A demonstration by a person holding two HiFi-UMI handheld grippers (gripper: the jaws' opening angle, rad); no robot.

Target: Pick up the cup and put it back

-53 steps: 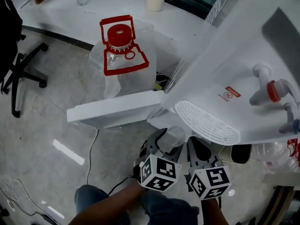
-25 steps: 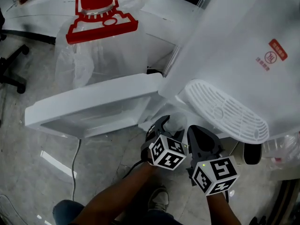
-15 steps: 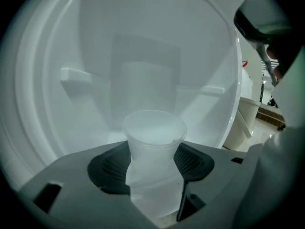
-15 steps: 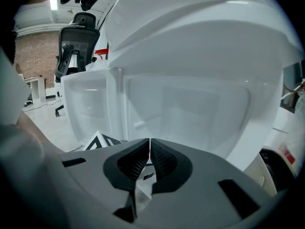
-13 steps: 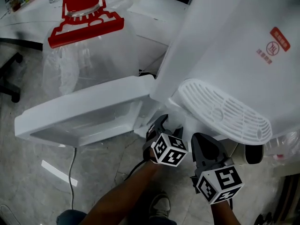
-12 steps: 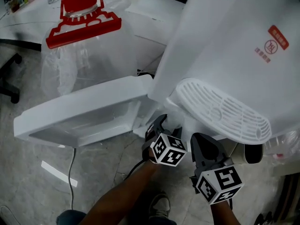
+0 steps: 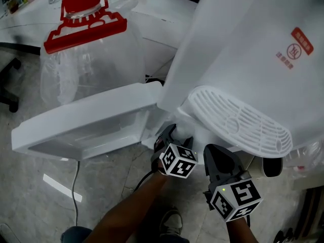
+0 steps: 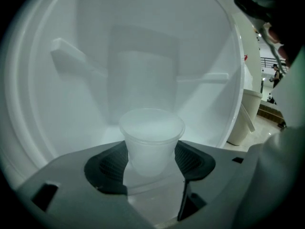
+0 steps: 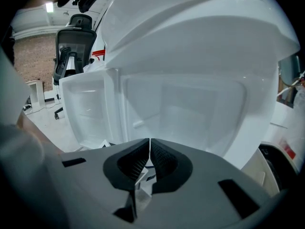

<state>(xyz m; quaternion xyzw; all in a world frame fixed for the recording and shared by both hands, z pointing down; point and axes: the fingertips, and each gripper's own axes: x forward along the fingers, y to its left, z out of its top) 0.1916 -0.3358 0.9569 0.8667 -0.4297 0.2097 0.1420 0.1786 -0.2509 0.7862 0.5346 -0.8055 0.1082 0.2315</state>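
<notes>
A translucent plastic cup (image 8: pixel 151 142) stands upright between the two dark pads of my left gripper (image 8: pixel 151 160). The pads touch its sides, and the jaws are opening. Behind the cup is the white inside of the water dispenser's lower cabinet (image 8: pixel 143 56). In the head view my left gripper (image 7: pixel 172 134) reaches into the gap under the ribbed drip tray (image 7: pixel 238 123), and the cup is mostly hidden there. My right gripper (image 7: pixel 218 158) hangs just to the right, outside the cabinet. Its pads (image 9: pixel 159 159) meet with nothing between them.
The white cabinet door (image 7: pixel 86 120) hangs open to the left of my grippers. A water jug with a red cap (image 7: pixel 81 14), wrapped in plastic, stands behind it. A pale bin (image 8: pixel 243 116) is beside the dispenser. An office chair (image 9: pixel 74 46) stands far left.
My left gripper has pushed a little forward and up, deeper under the drip tray with the cup. The right gripper has barely moved. The head view has shifted slightly.
</notes>
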